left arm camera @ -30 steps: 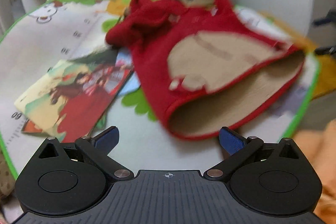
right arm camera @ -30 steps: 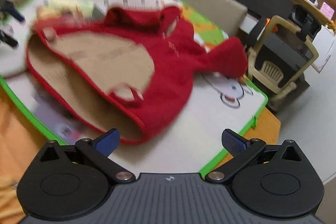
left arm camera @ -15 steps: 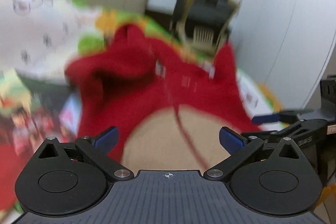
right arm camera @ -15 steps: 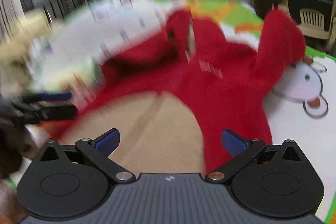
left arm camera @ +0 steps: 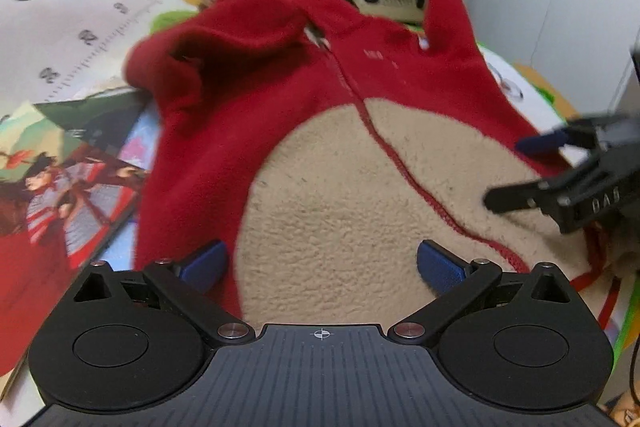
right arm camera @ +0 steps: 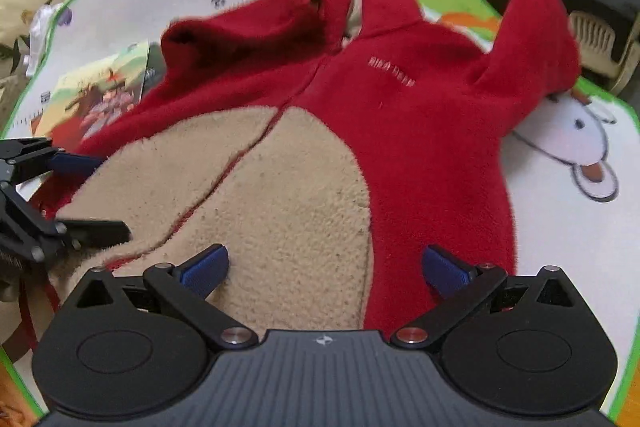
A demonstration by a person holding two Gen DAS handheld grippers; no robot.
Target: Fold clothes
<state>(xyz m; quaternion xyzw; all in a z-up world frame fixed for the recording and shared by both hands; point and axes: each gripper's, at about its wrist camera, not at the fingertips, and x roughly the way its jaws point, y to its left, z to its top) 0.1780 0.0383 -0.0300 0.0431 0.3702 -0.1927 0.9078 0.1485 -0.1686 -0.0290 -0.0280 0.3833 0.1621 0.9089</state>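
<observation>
Left gripper: jaws spread wide, nothing held, over beige belly panel. Red fleece garment spread front-up on printed play mat. Right gripper: jaws likewise released, over hem.

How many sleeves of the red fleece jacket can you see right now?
2. One red sleeve sticks up at the jacket's right, over the play mat; the other red sleeve lies bunched at its left, near the picture book.
</observation>
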